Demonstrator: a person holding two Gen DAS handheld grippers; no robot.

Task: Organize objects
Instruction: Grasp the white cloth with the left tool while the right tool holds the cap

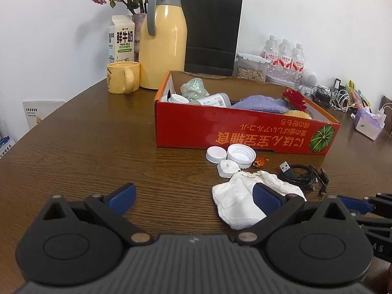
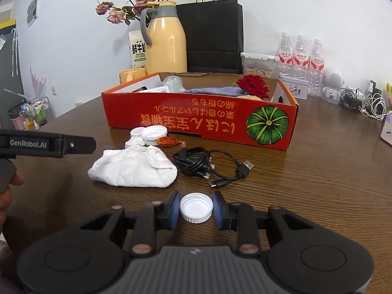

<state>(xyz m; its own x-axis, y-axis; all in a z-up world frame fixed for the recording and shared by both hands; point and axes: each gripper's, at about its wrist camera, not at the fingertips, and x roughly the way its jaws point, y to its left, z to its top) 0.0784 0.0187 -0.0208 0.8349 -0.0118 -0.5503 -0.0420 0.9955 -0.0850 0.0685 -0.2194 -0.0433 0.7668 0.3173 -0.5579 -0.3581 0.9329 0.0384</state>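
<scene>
Right tongs (image 2: pixel 196 208): blue pads closed in against both sides of a white ribbed plastic bottle cap (image 2: pixel 196 207), open side up; cap gripped at the near edge of the brown wood-grain surface (image 2: pixel 318 183).
Left tongs (image 1: pixel 194 196): spread wide, nothing between the pads; right pad overlaps the crumpled white paper tissue (image 1: pixel 235 201) in view, contact cannot be told.
Person: fingers of a hand (image 2: pixel 7 191) visible at the left edge of the right wrist view, holding the left tool.
Red cardboard box with pumpkin print (image 2: pixel 196 122): open top, sits mid-surface beyond the loose items; holds a lilac knitted cloth (image 1: pixel 259 103), a red artificial rose (image 2: pixel 253 85), a white labelled plastic bottle (image 1: pixel 215 100) lying on its side, and a pale green crumpled lump (image 1: pixel 194 88).
Loose items in front of box: two more white plastic caps (image 1: pixel 230 155) side by side, a small white round charger base (image 1: pixel 227 167) touching the tissue, a small orange wrapper (image 2: pixel 167 141), a coiled black USB cable (image 2: pixel 203 163) just right of the tissue.
Background: yellow thermos jug with grey handle (image 1: pixel 164 44), yellow ceramic mug (image 1: pixel 122 77), white milk carton (image 1: pixel 121 39), black paper bag (image 1: pixel 212 31), three clear water bottles (image 2: pixel 301 56).
</scene>
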